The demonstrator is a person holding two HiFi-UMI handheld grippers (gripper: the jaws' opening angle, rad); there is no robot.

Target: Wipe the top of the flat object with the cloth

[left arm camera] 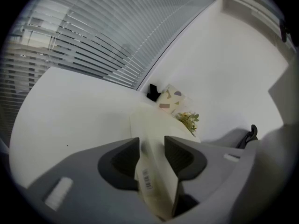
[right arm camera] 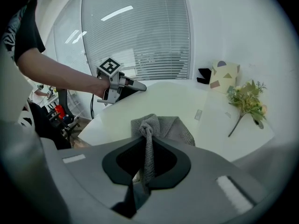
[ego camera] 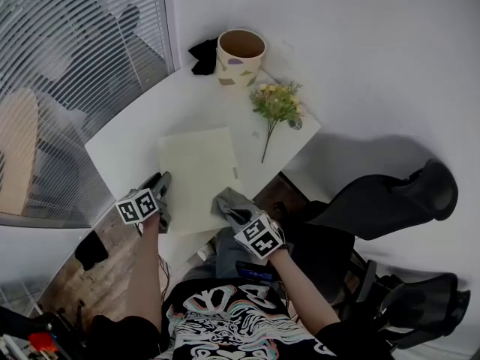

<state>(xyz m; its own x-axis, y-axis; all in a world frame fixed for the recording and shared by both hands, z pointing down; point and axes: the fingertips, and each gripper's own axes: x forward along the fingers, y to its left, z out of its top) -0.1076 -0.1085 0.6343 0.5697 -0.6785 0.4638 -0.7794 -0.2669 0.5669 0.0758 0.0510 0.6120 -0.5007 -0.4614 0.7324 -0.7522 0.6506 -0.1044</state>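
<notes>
A pale cream flat book (ego camera: 196, 175) lies on the white table (ego camera: 139, 130). My left gripper (ego camera: 159, 190) is shut on the book's near left edge; in the left gripper view the book (left arm camera: 156, 171) runs between the jaws, barcode label showing. My right gripper (ego camera: 234, 214) is shut on a grey cloth (ego camera: 229, 202) that rests on the book's near right corner. In the right gripper view the cloth (right arm camera: 156, 127) bunches up between the jaws and spreads onto the book (right arm camera: 173, 101). The left gripper (right arm camera: 122, 85) shows there too, held by a bare arm.
A patterned paper cup (ego camera: 240, 57) stands at the table's far end with a black object (ego camera: 203, 55) beside it. A sprig of yellow flowers (ego camera: 276, 107) lies right of the book. Black office chairs (ego camera: 390, 201) stand to the right. Window blinds (ego camera: 67, 43) run along the left.
</notes>
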